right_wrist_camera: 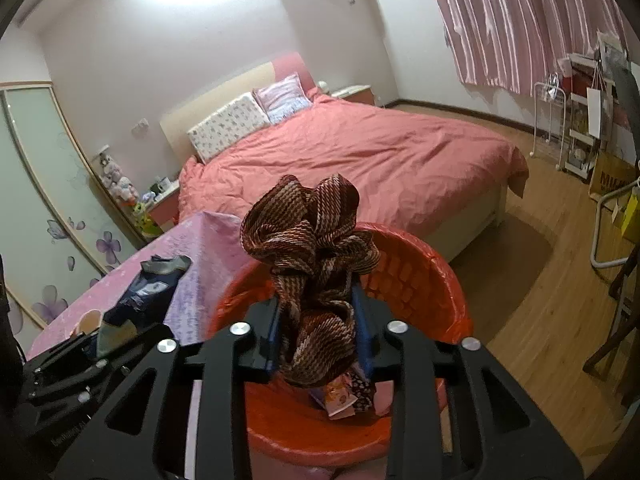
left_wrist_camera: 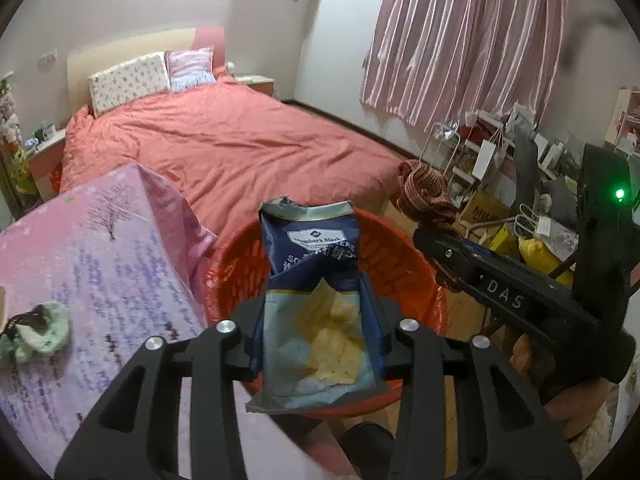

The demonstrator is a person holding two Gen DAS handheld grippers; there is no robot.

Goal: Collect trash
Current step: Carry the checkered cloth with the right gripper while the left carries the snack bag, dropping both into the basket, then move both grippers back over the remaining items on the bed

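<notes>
The left gripper [left_wrist_camera: 316, 320] is closed on a dark blue, crinkled plastic snack bag [left_wrist_camera: 316, 280] with pale crackers showing through its clear window, holding it upright over the round red plastic bin [left_wrist_camera: 400, 268]. Just beside it, the right gripper [right_wrist_camera: 320, 332] clamps a bunched brown-and-cream striped cloth [right_wrist_camera: 316, 248] between its blue pads [right_wrist_camera: 362, 336], above the same bin, where a few small wrappers [right_wrist_camera: 340, 398] lie at the bottom. The bin stands against a counter covered in a pink floral cloth [left_wrist_camera: 100, 248], with a bed under a salmon-pink duvet [left_wrist_camera: 232, 140] behind.
</notes>
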